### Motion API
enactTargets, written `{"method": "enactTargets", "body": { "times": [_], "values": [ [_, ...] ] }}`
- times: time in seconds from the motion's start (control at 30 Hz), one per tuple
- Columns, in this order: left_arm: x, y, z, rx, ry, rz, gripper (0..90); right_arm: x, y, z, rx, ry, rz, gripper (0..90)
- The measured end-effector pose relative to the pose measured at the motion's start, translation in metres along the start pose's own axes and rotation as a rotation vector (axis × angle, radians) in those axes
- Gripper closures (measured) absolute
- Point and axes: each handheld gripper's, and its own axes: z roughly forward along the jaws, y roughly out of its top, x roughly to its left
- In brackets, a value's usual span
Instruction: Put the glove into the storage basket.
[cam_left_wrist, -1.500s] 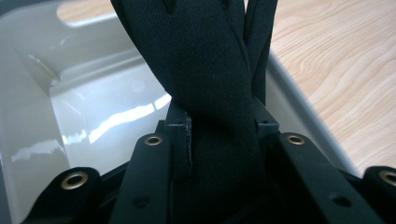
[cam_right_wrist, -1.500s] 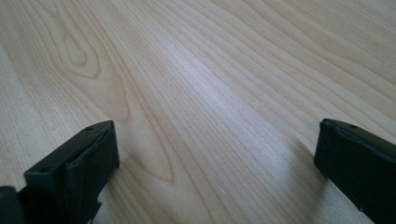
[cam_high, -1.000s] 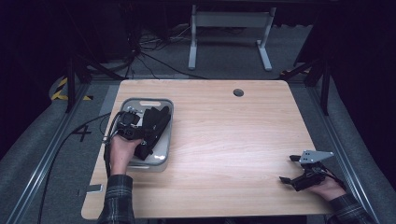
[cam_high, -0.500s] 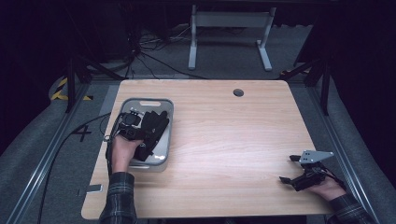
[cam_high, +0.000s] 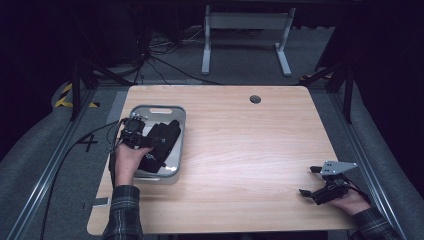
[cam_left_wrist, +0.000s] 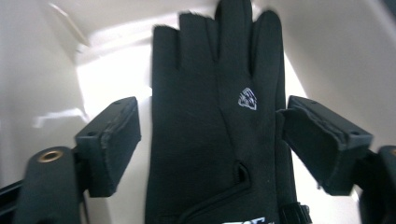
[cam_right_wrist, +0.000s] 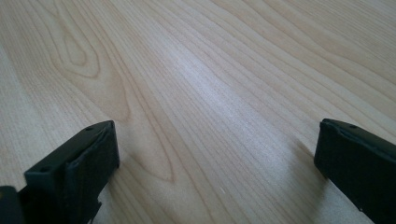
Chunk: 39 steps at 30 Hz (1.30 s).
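A black glove (cam_left_wrist: 205, 154) with a small white logo lies flat in a grey tray (cam_high: 156, 108) at the table's left, fingers pointing away from the left gripper's camera. My left gripper (cam_left_wrist: 212, 109) straddles it. Its jaws have just been opening: the left pad (cam_left_wrist: 114, 140) stands clear of the glove and the right pad (cam_left_wrist: 322, 140) sits at the glove's edge without pressing it. In the high view the left gripper (cam_high: 145, 140) hovers over the tray and the glove (cam_high: 165, 140). My right gripper (cam_high: 308, 181) rests open near the front right corner, nothing between its jaws (cam_right_wrist: 215, 149).
The wooden table (cam_high: 240, 150) has a round cable hole (cam_high: 255, 99) near its far edge. A small grey object (cam_high: 101, 202) sits at the front left edge. A cable (cam_high: 75, 150) trails off the left side. A white frame (cam_high: 245, 30) stands on the floor beyond.
The left hand has shifted slightly over the tray and the glove now lies spread out in it. The right gripper has kept still.
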Motion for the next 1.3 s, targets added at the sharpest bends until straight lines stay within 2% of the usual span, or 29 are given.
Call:
{"method": "enactTargets", "body": {
  "times": [0.13, 0.2, 0.37, 0.43, 0.47, 0.5, 0.7, 0.73, 0.77, 0.9, 0.93, 1.3],
  "values": [
    [-0.004, 0.003, -0.007, -0.023, -0.014, 0.005, 16.4, 0.0, 0.0, 0.0, 0.001, 0.001, 0.001, 0.4],
    [-0.012, 0.008, -0.013, -0.049, -0.045, 0.026, 16.0, 0.0, 0.0, 0.0, 0.0, 0.0, 0.0, 0.3],
    [-0.027, 0.014, -0.02, -0.083, -0.08, 0.048, 15.6, 0.0, 0.0, 0.0, 0.0, 0.001, 0.002, 0.4],
    [-0.029, 0.015, -0.02, -0.088, -0.087, 0.051, 15.6, 0.0, 0.0, 0.0, 0.001, 0.001, 0.001, 0.3],
    [-0.037, 0.017, -0.022, -0.091, -0.093, 0.064, 15.5, 0.0, 0.0, 0.0, 0.0, 0.0, 0.0, 0.3],
    [-0.037, 0.017, -0.022, -0.091, -0.093, 0.064, 15.4, 0.0, 0.0, 0.0, 0.0, 0.0, 0.0, 0.3],
    [-0.059, 0.022, -0.023, -0.118, -0.122, 0.099, 15.2, 0.0, 0.0, 0.0, 0.001, 0.001, 0.001, 0.4],
    [-0.067, 0.023, -0.023, -0.123, -0.134, 0.117, 15.2, 0.0, 0.0, 0.0, 0.001, 0.001, 0.001, 0.4],
    [-0.067, 0.023, -0.023, -0.123, -0.134, 0.117, 15.2, 0.0, 0.0, 0.0, 0.001, 0.001, 0.001, 0.4],
    [-0.086, 0.024, -0.02, -0.136, -0.165, 0.14, 15.2, 0.0, 0.0, 0.0, 0.0, 0.0, 0.0, 0.4],
    [-0.092, 0.025, -0.02, -0.141, -0.169, 0.158, 15.1, 0.0, 0.0, 0.0, 0.001, 0.001, 0.001, 0.4],
    [-0.139, 0.025, -0.014, -0.17, -0.228, 0.212, 15.2, 0.0, 0.0, 0.0, 0.001, 0.001, 0.001, 0.4]
  ]
}}
